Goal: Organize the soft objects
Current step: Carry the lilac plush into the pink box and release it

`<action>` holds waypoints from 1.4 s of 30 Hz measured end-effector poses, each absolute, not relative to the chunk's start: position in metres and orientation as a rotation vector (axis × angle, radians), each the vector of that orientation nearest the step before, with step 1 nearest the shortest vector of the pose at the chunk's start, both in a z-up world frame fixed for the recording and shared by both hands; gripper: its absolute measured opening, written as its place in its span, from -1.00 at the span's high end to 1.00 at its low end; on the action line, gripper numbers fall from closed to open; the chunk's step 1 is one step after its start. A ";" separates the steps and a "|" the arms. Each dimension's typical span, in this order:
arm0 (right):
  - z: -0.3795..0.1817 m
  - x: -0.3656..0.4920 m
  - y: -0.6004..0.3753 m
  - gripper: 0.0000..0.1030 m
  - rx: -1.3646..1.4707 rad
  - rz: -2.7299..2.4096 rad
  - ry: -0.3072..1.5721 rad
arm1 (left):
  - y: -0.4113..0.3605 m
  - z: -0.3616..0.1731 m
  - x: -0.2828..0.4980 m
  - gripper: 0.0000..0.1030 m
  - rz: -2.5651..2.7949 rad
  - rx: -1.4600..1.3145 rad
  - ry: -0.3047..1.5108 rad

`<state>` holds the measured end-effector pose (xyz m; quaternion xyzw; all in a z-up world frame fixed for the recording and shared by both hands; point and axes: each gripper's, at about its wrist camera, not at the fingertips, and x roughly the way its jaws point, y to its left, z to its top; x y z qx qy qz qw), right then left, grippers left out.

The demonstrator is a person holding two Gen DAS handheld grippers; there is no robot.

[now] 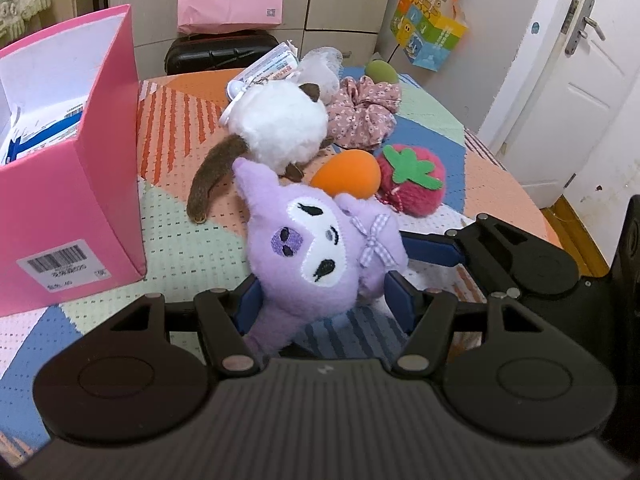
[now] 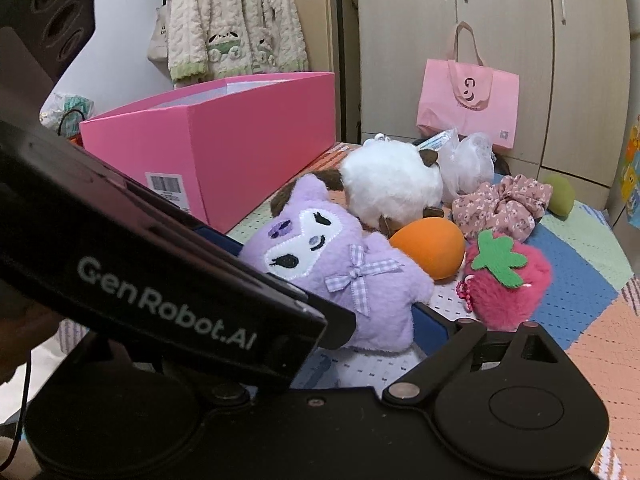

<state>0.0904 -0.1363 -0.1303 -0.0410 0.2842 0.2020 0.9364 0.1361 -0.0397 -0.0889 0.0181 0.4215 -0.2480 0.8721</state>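
The left gripper (image 1: 324, 300) pinches the purple plush (image 1: 320, 248) between its blue pads, holding it just above the patchwork table cover (image 1: 180, 240). The right gripper (image 2: 400, 312) sits close beside the toy with jaws spread wide, pressing on nothing. Just behind the plush lie an orange ball (image 1: 346, 176), a white furry toy (image 1: 280, 128), a red strawberry plush (image 1: 416, 180) and a floral scrunchie (image 1: 364, 112). The open pink box (image 1: 80, 184) stands left of them
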 end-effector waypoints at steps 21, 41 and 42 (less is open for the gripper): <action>-0.080 0.022 -0.108 -0.91 -0.222 0.456 0.562 | -0.004 -0.048 0.070 -0.23 -0.565 -0.030 0.892; -0.017 0.023 -0.042 -0.94 -0.317 0.526 0.418 | 0.054 0.026 0.052 -0.23 -0.496 0.049 0.807; -0.013 0.029 -0.039 -0.94 -0.315 0.531 0.420 | 0.058 0.030 0.056 -0.23 -0.492 0.046 0.803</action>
